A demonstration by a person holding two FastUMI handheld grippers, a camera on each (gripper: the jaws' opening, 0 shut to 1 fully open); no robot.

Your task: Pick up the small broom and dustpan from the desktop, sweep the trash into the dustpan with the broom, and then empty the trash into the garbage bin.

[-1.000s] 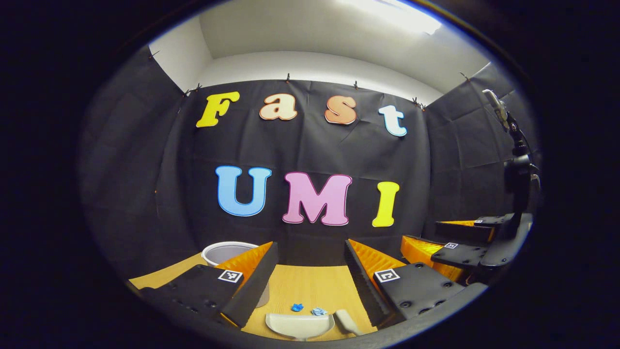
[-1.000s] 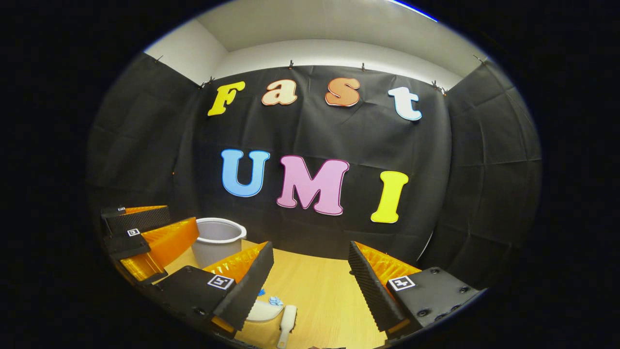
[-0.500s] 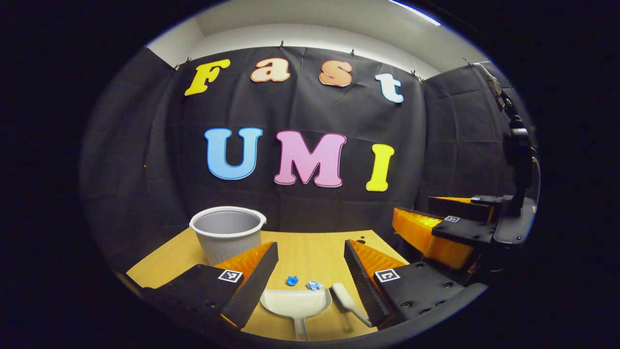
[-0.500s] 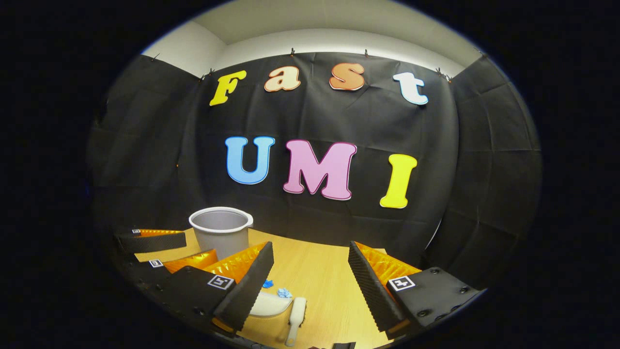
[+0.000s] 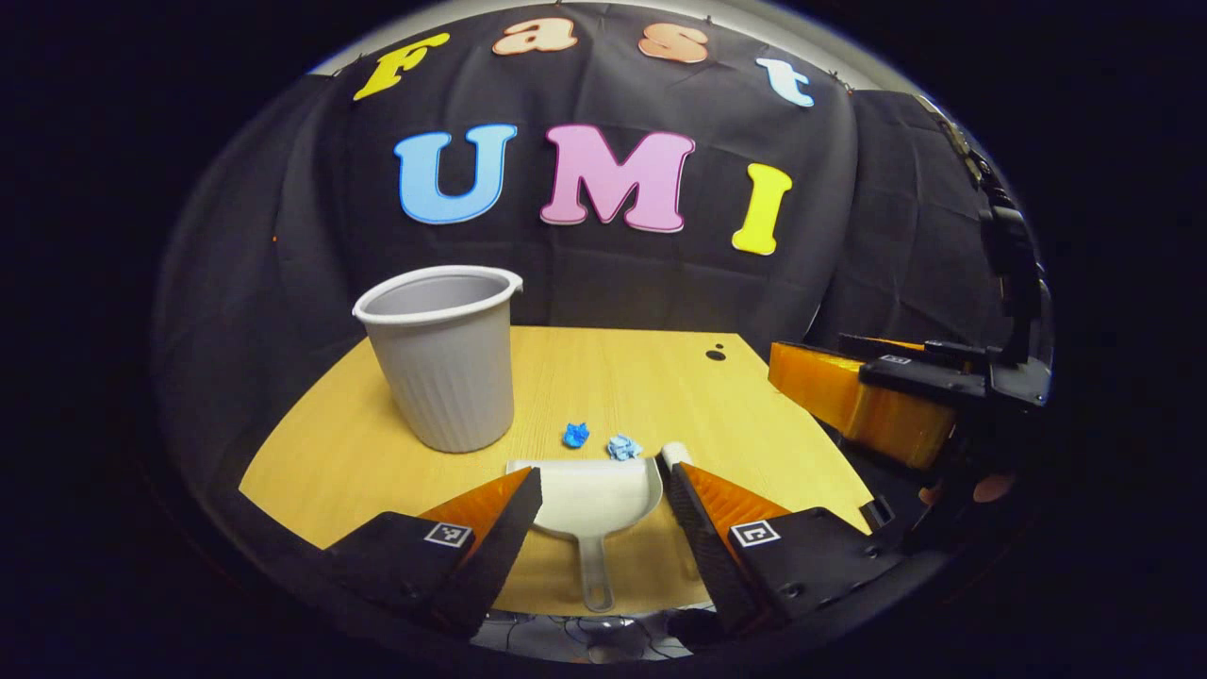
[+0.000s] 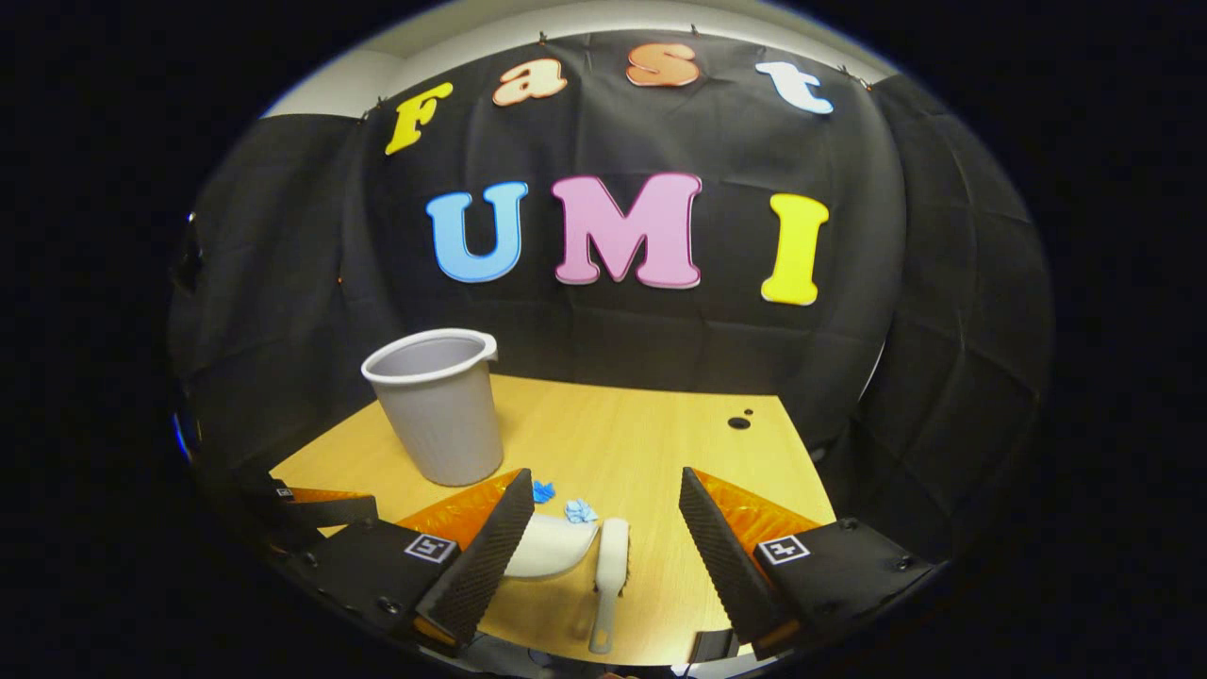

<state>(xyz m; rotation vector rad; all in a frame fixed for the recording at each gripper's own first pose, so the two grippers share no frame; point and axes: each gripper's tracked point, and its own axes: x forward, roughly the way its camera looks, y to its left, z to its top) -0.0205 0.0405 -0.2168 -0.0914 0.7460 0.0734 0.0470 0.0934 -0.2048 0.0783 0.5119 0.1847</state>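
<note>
Both grippers hang wide open and empty above the desk's near edge, your left gripper lined up over the dustpan and your right gripper over the broom. Lower each straight down and close across the thin handle, not the wide head. Each tool's long axis runs from near edge to far edge, handles toward you, the dustpan's mouth facing the two blue scraps; the broom's bristles probably face down.
</note>
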